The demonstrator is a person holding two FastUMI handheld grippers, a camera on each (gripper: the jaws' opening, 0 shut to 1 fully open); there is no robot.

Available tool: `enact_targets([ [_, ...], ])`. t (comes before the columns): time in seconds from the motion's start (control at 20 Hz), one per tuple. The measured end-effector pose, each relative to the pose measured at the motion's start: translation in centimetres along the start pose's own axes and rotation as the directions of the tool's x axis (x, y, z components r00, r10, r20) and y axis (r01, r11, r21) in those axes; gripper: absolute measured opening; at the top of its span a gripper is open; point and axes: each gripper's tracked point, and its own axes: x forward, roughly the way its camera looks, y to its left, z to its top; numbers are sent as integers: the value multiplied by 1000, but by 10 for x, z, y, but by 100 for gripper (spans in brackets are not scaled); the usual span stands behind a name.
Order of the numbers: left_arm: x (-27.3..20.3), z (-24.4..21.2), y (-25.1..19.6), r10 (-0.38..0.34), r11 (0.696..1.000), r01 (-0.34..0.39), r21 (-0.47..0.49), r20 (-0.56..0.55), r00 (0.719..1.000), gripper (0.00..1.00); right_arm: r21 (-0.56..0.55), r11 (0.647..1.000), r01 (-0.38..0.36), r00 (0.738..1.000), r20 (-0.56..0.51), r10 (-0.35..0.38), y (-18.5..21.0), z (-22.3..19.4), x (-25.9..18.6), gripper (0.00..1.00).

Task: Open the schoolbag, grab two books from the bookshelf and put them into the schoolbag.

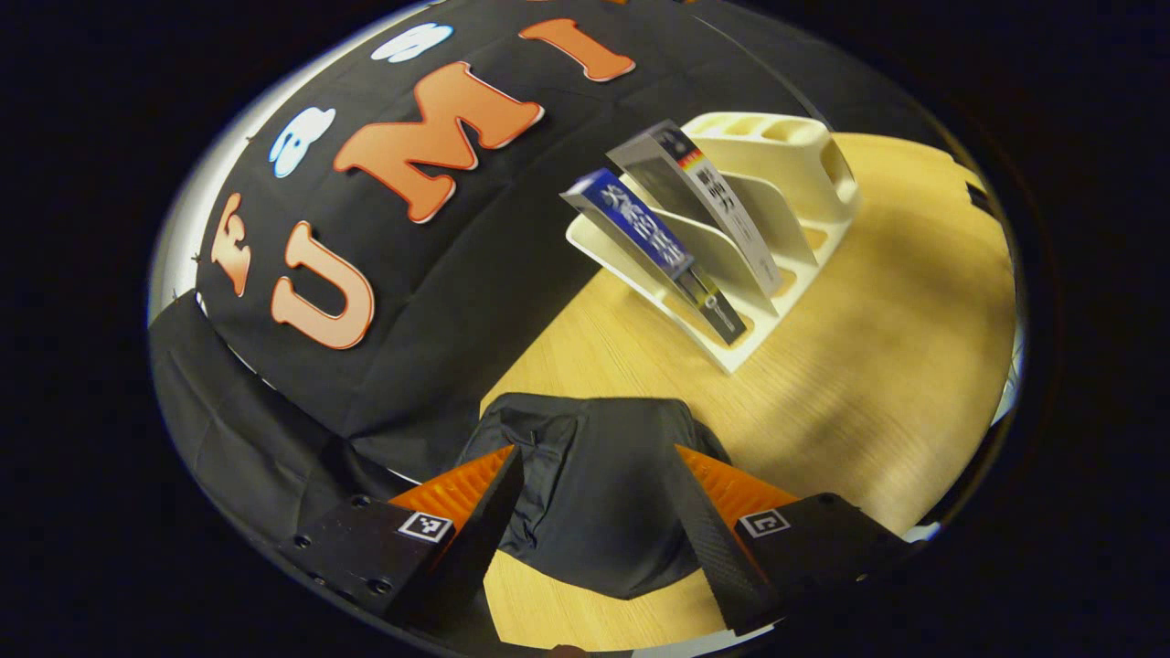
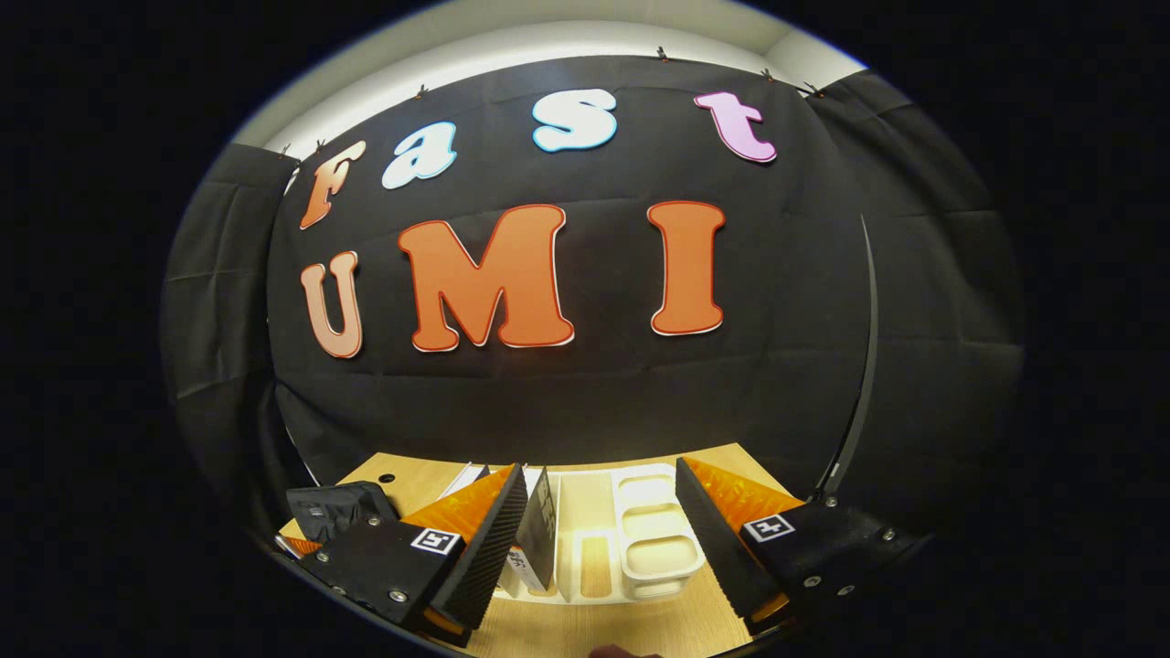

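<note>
Light wooden table [image 1: 877, 384] against black cloth wall [image 2: 585, 384], pale ceiling strip [image 2: 512, 50] above.

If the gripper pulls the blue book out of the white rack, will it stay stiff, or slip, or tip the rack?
The blue book looks thin, so it may flex somewhat when held by one edge. Its cover seems glossy, so it could slip between the fingers. It leans loosely in its slot, so the white rack, broad-based on the table, will probably not tip.
</note>
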Motion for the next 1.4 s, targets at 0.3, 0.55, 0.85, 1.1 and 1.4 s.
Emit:
enact_targets([
  [0.3,16,-44,-26,-18,994,31,106,-119,993,97,21,1000,-3,1000,-31,4,0,-18,-5,96],
  [0.55,26,-66,-36,-12,982,43,182,-166,986,97,1,999,-40,998,-40,40,14,-29,-10,96],
  [0.85,25,-60,-35,50,970,-14,242,-142,989,97,-7,1000,-25,998,-55,25,2,-35,-6,96],
  [1.1,22,-55,-36,81,967,-42,250,-146,986,96,-3,1000,-21,997,-74,20,-1,-41,-2,96],
  [1.4,29,-61,-38,82,965,-31,260,-186,979,95,26,999,-46,994,-96,49,5,-45,0,97],
])
